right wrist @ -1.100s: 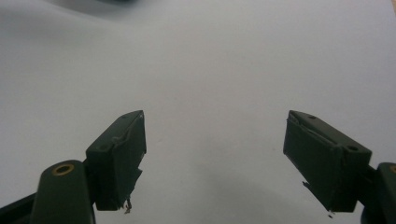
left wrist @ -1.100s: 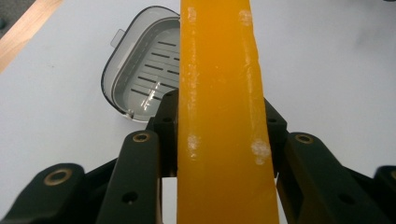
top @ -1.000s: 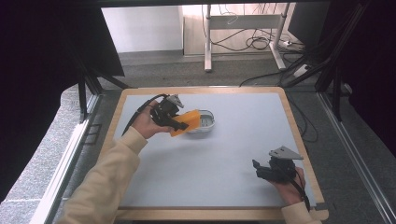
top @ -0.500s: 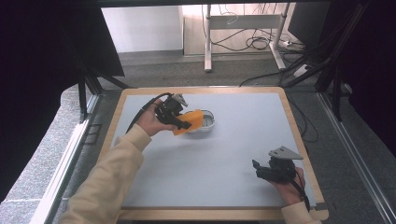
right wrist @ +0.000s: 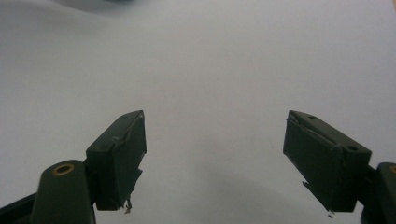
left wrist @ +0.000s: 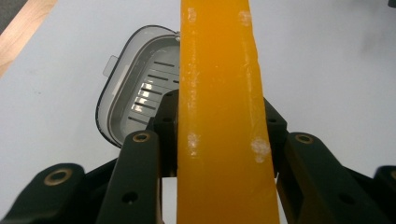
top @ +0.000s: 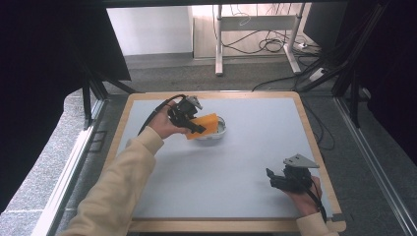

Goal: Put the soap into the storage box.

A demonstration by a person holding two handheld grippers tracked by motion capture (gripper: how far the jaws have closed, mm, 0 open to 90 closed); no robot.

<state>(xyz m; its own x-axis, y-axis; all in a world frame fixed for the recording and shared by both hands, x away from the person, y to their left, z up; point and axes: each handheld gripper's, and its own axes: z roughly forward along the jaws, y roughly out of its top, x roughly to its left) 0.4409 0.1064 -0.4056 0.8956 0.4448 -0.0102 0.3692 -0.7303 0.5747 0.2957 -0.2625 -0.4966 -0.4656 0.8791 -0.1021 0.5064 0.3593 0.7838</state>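
1. While the left gripper (top: pixel 196 125) is held over the far left part of the table (top: pixel 246 162), an orange sponge (top: pixel 204 125) is kept clamped edge-on between its jaws.
2. The sponge is seen right above a small grey plastic tray (left wrist: pixel 135 100), open side up; whether they touch can't really be told.
3. The right gripper (top: pixel 275 179) is parked near the right front corner, jaws spread wide, nothing held.

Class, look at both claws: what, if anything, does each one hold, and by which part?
The left claw clamps the orange block across its flat sides, near its lower end, above the grey dish. The right claw is open and holds nothing.
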